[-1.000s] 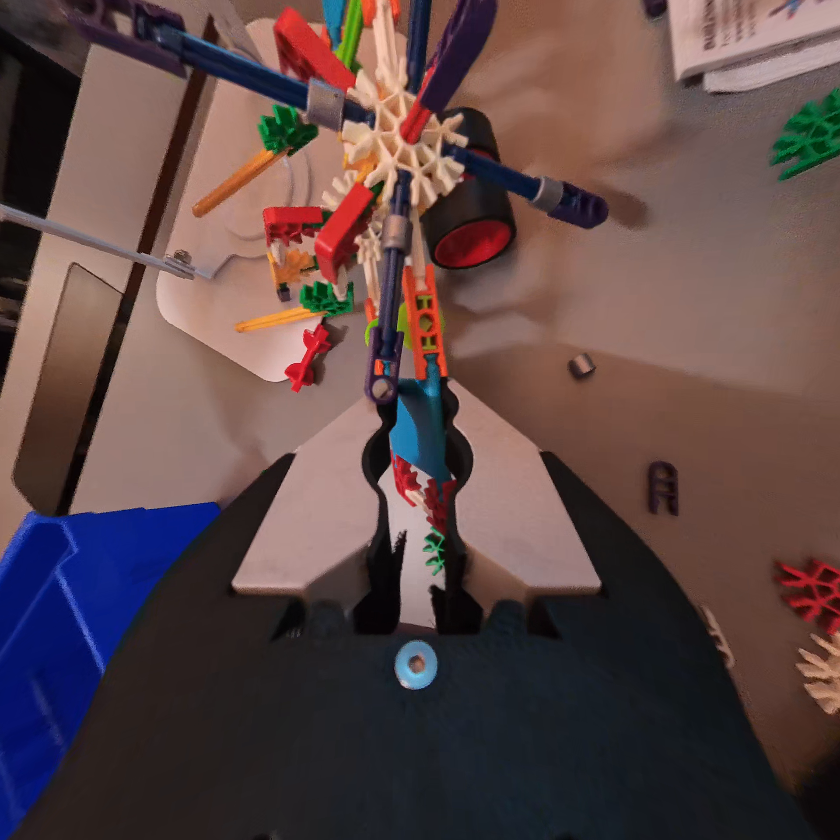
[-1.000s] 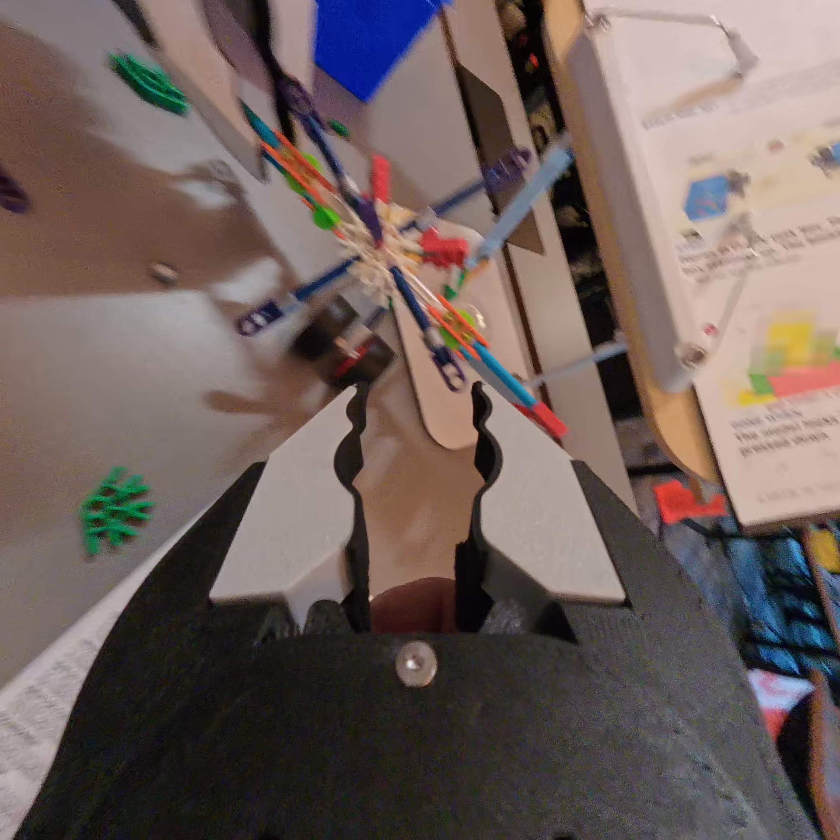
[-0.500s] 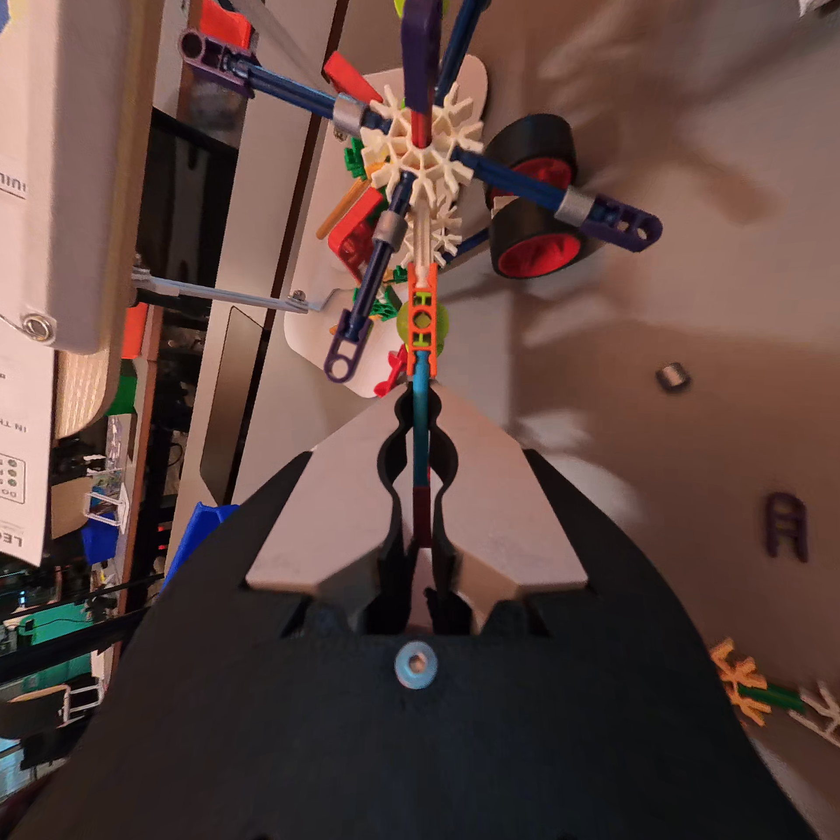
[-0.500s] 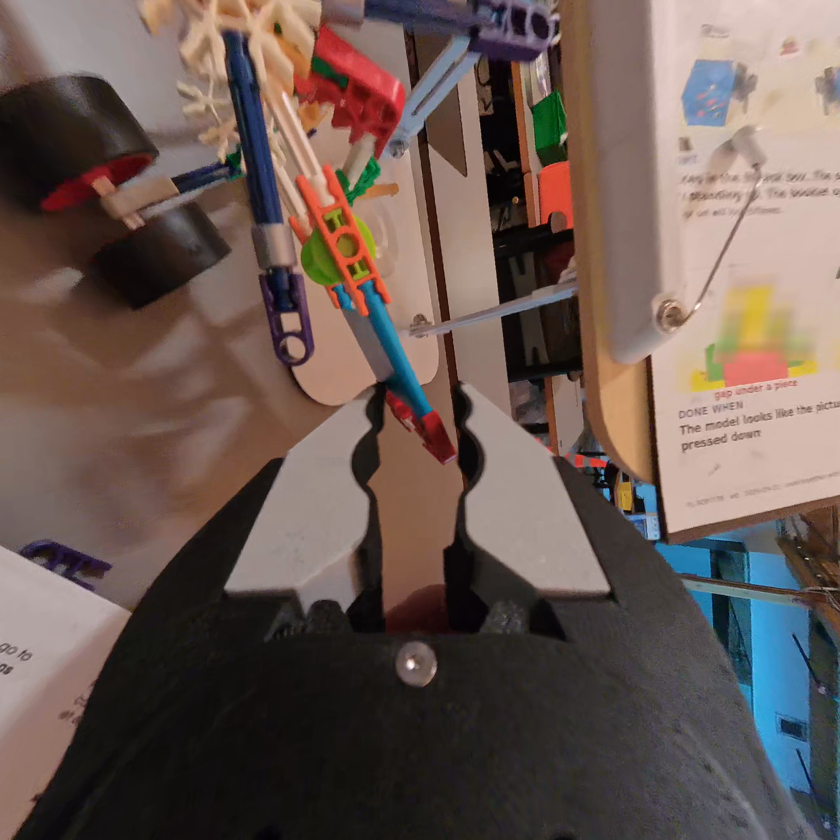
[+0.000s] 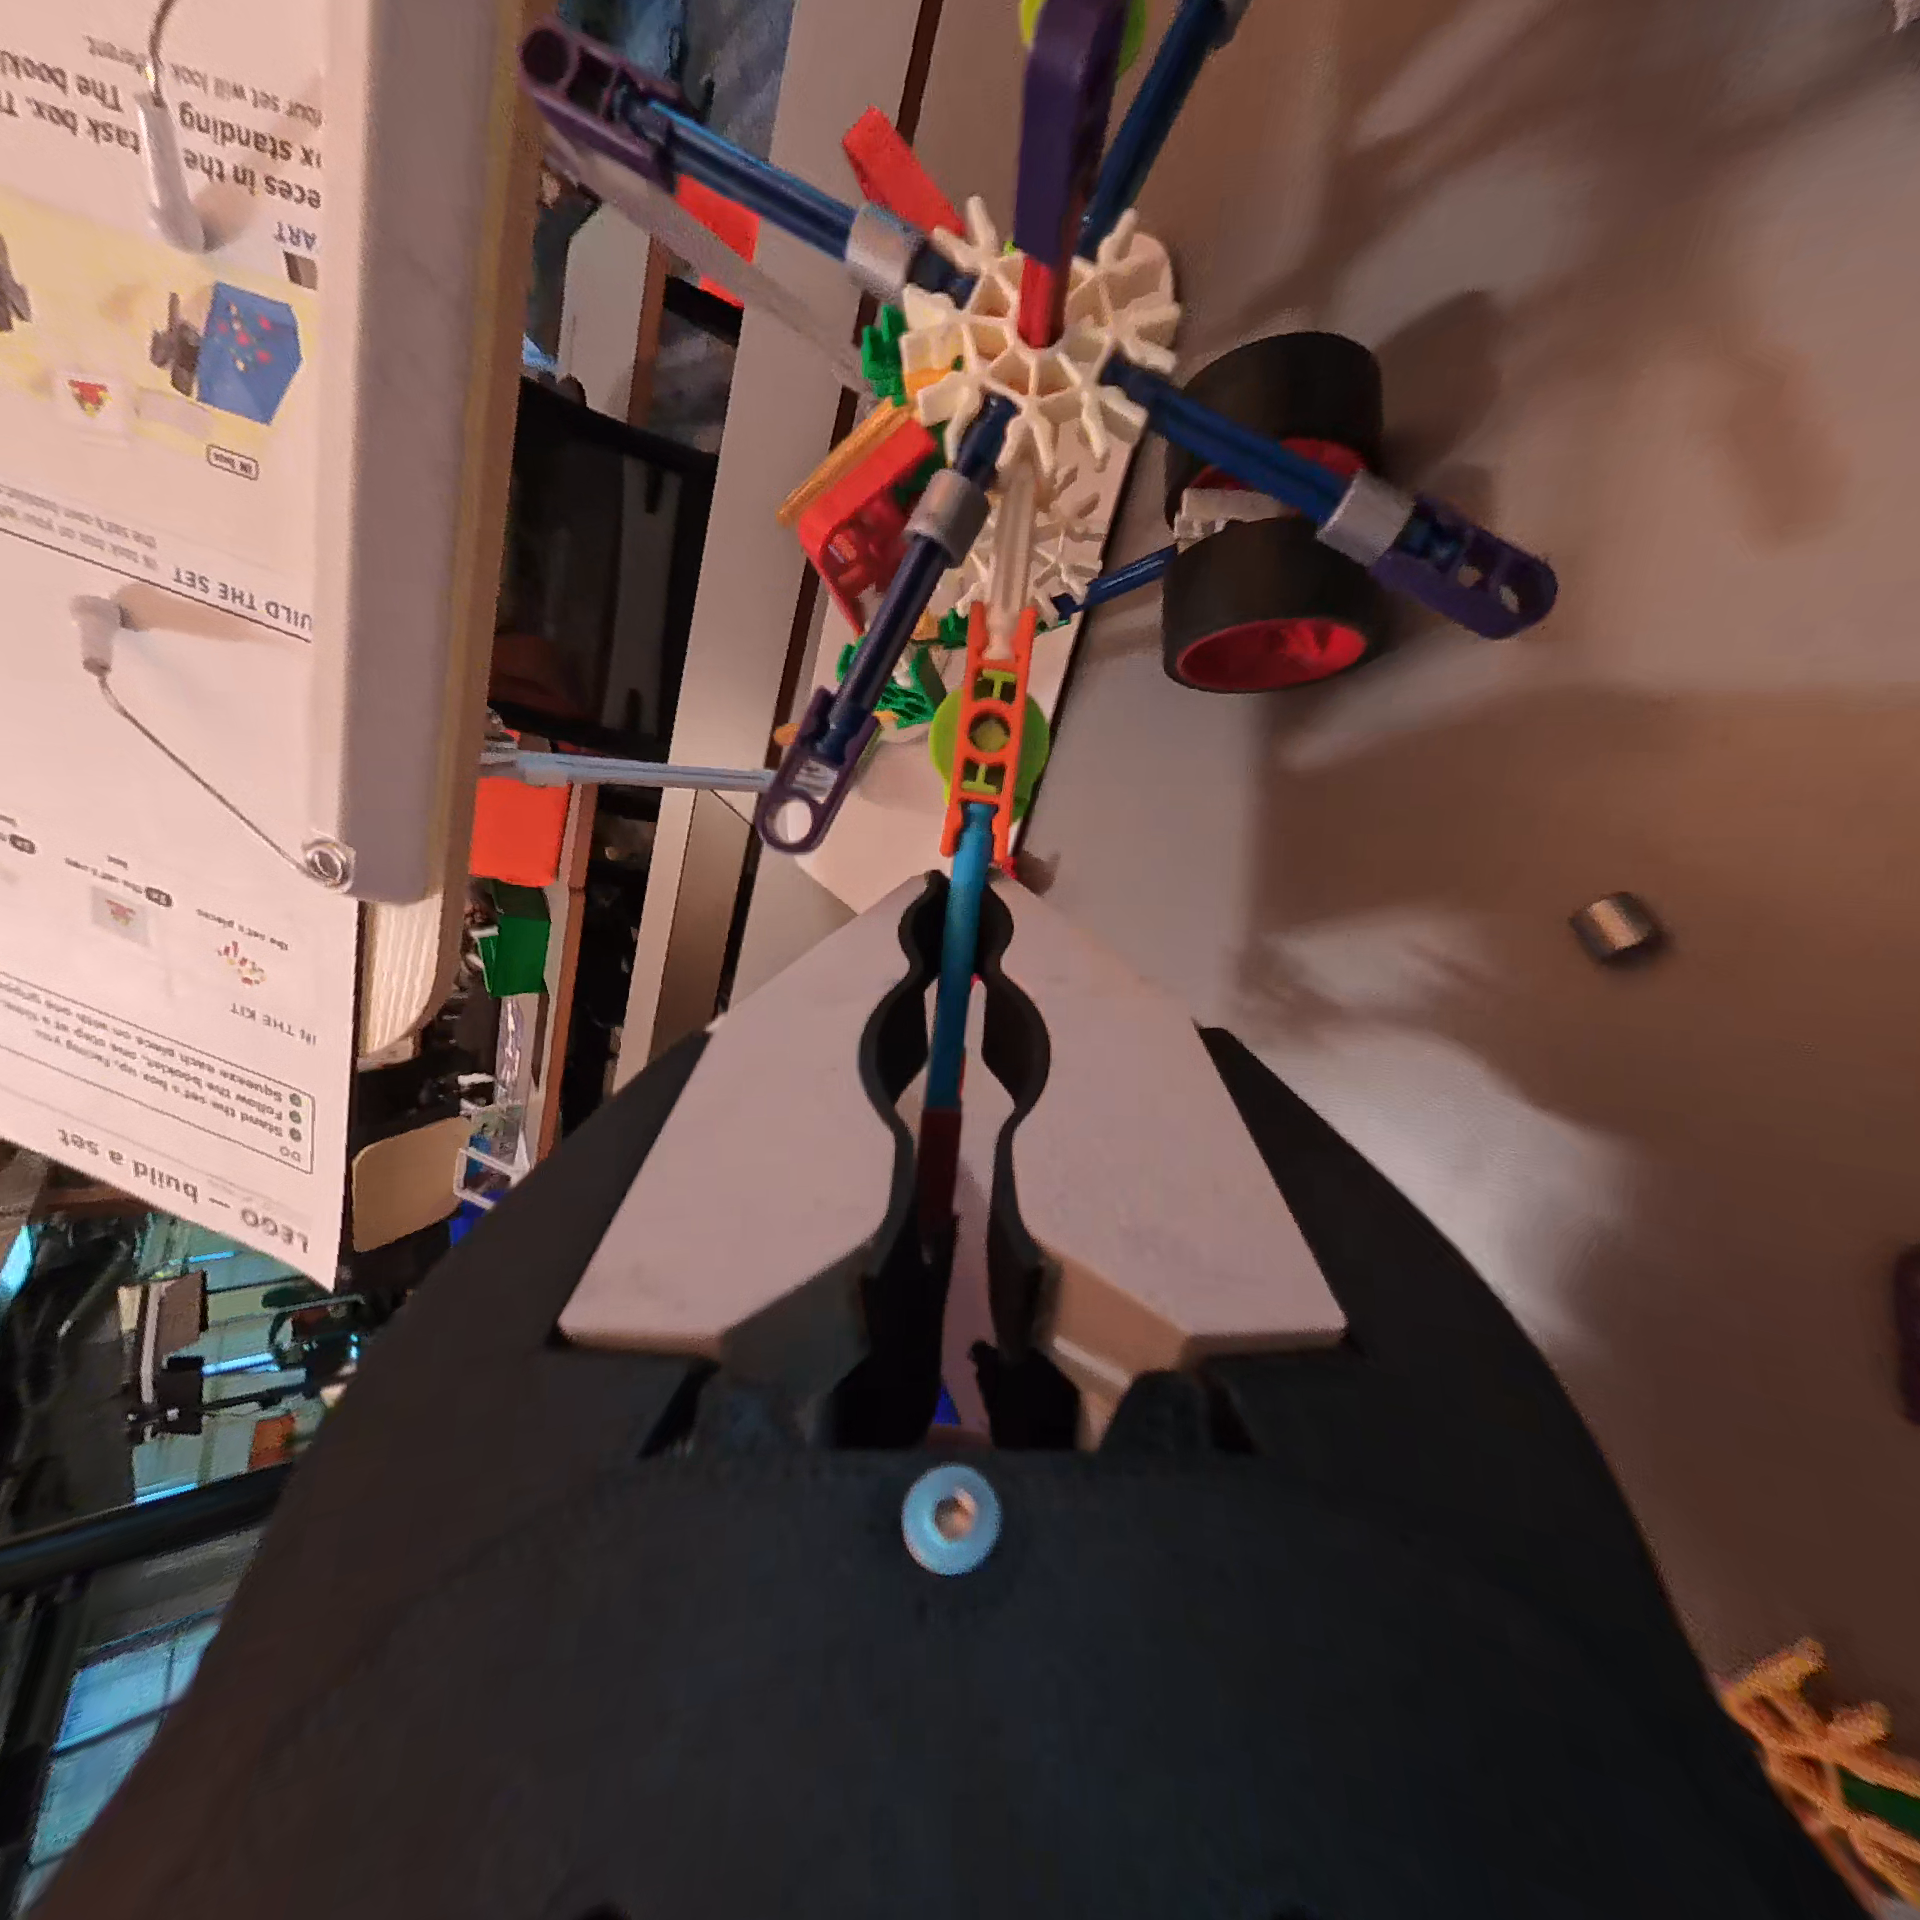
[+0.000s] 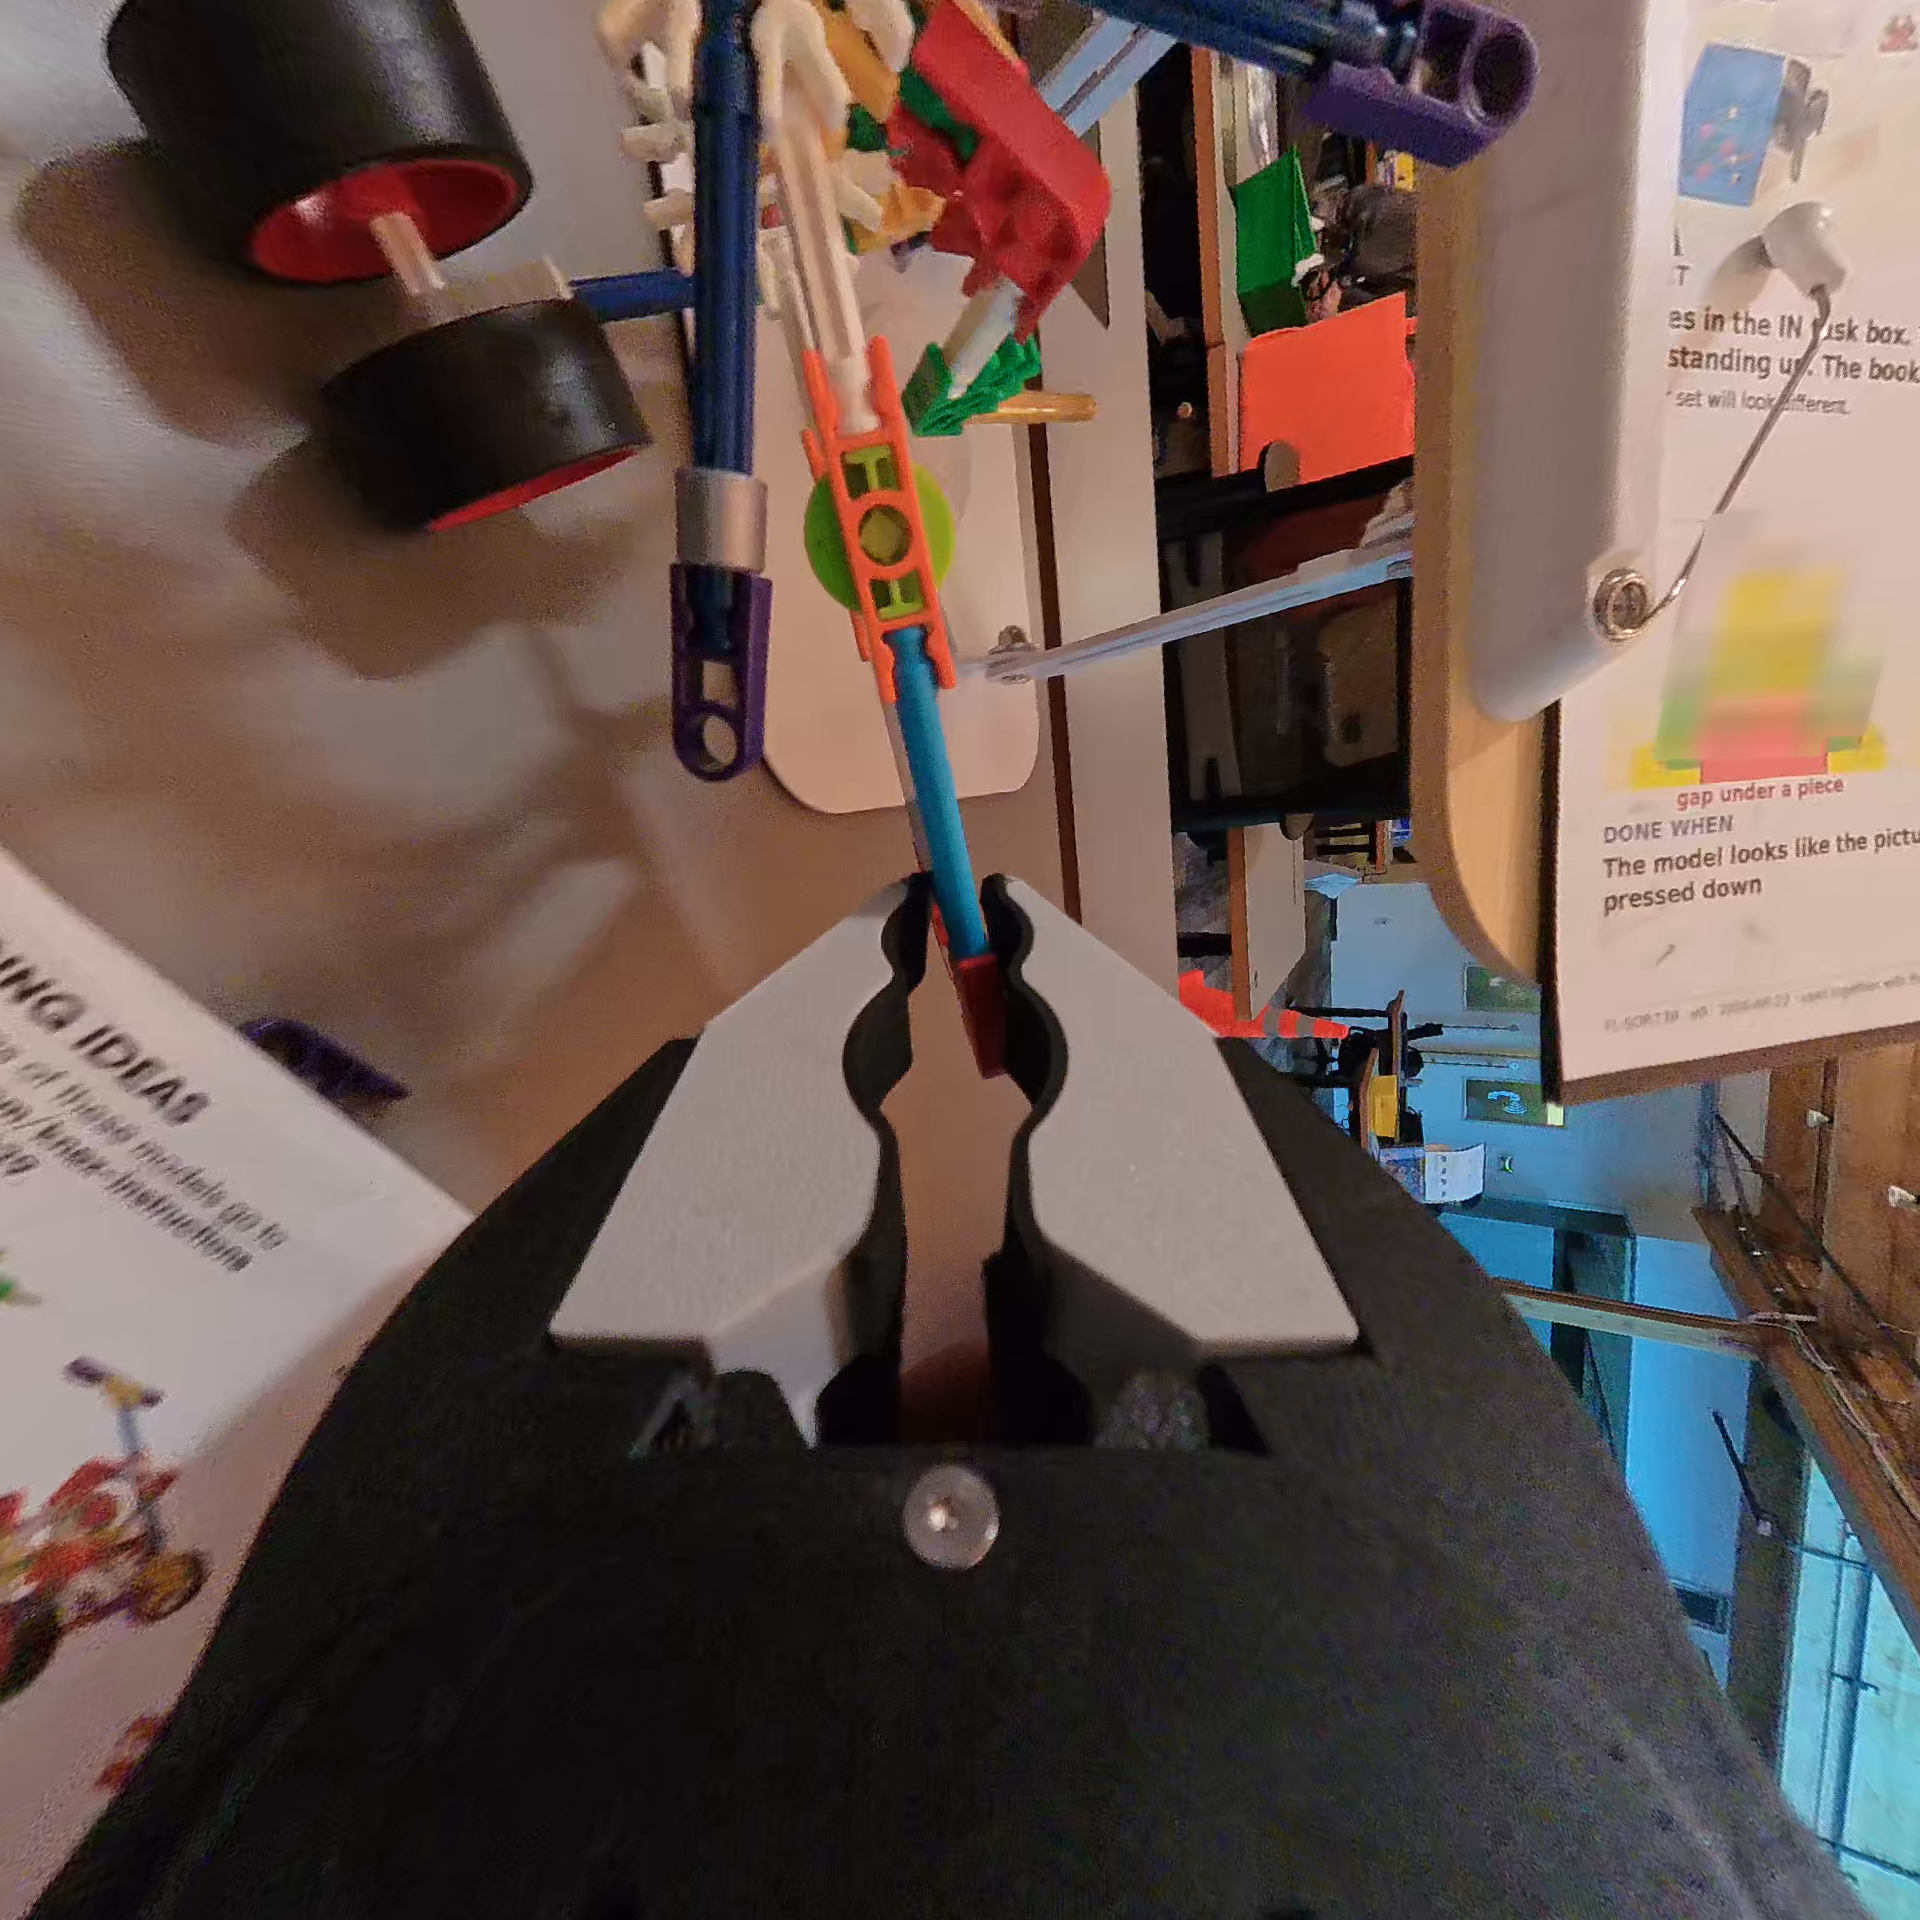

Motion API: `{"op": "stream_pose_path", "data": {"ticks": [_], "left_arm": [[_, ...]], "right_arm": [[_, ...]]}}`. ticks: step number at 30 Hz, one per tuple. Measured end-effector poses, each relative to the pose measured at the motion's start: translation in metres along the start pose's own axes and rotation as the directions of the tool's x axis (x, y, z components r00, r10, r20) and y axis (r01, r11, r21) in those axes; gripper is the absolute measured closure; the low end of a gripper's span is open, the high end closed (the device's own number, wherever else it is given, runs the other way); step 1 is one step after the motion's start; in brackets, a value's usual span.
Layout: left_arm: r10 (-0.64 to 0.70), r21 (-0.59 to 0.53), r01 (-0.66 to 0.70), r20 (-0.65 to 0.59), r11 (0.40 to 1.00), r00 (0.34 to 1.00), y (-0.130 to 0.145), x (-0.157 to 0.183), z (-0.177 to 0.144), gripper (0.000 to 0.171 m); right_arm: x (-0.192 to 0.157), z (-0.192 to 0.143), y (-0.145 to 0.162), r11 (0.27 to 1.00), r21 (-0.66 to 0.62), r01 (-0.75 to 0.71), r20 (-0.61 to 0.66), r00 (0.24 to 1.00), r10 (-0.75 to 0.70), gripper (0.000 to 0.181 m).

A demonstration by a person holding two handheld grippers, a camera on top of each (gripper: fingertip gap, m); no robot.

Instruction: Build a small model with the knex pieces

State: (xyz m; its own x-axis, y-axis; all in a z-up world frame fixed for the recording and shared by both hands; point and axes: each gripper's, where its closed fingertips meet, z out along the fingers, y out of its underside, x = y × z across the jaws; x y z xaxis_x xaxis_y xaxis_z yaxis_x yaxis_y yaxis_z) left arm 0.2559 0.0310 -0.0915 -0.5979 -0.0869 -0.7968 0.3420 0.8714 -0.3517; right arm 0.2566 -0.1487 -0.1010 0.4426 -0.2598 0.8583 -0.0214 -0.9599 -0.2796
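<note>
Tan worktop (image 5: 1558, 831) open right of model; clipboard stand (image 5: 395, 520) close at left edge. Left claw (image 5: 954, 935) clamped on light-blue rod (image 5: 951, 997) of rod-and-connector model (image 5: 1023, 343). Right claw (image 6: 954, 914) narrowly apart, touching same rod's red end (image 6: 982, 1003).

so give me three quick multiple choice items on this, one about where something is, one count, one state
1. The orange connector sits:
A. loose on the table
B. between the white rod and the light blue rod
C. clipped to the booklet

2. How many black wheels with red hubs are there?
A. one
B. two
C. four

3. The left gripper is:
A. wide open and empty
B. shut on a wheel
C. shut on the light blue rod

Answers:
1 B, a rod enters each end of it.
2 B, the right wrist view shows a second wheel beside the first.
3 C, its fingertips pinch the rod just below the connector.
</note>
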Motion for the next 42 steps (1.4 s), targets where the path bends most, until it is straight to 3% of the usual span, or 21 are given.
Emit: {"op": "stream_pose_path", "data": {"ticks": [7,13,15,19,24,36,42], "left_arm": [[0.021,0.013,-0.022,0.042,1.0,0.999,0.013,-0.016,-0.002,0.169],[-0.005,0.07,0.0,0.061,0.998,0.998,0.019,-0.035,-0.016,0.17],[0.051,0.1,-0.057,0.067,0.993,0.996,0.021,-0.039,-0.022,0.169],[0.043,0.122,-0.043,0.001,0.992,0.999,0.038,-0.032,-0.025,0.169],[0.074,0.068,-0.072,-0.033,0.995,0.997,0.043,-0.007,-0.012,0.17],[0.138,0.029,-0.14,0.076,0.99,0.988,0.028,-0.004,-0.017,0.17],[0.142,0.051,-0.147,0.082,0.988,0.986,0.03,0.001,-0.016,0.171]], "right_arm": [[-0.012,-0.023,-0.018,0.997,-0.017,0.074,-0.02,0.997,-0.075,0.177],[0.006,-0.048,-0.046,0.999,-0.016,0.043,-0.08,0.996,-0.044,0.176],[0.002,-0.06,-0.058,0.999,-0.017,0.052,-0.054,0.997,-0.053,0.178],[-0.018,-0.073,-0.083,0.997,0.032,0.069,-0.013,0.998,-0.069,0.178],[-0.045,-0.054,-0.063,0.995,-0.007,0.098,0.056,0.994,-0.097,0.178],[-0.052,-0.049,-0.048,0.998,0.044,0.041,0.074,0.996,-0.044,0.179],[-0.056,-0.058,-0.057,0.993,0.116,-0.004,0.116,0.993,-0.01,0.161]]}}
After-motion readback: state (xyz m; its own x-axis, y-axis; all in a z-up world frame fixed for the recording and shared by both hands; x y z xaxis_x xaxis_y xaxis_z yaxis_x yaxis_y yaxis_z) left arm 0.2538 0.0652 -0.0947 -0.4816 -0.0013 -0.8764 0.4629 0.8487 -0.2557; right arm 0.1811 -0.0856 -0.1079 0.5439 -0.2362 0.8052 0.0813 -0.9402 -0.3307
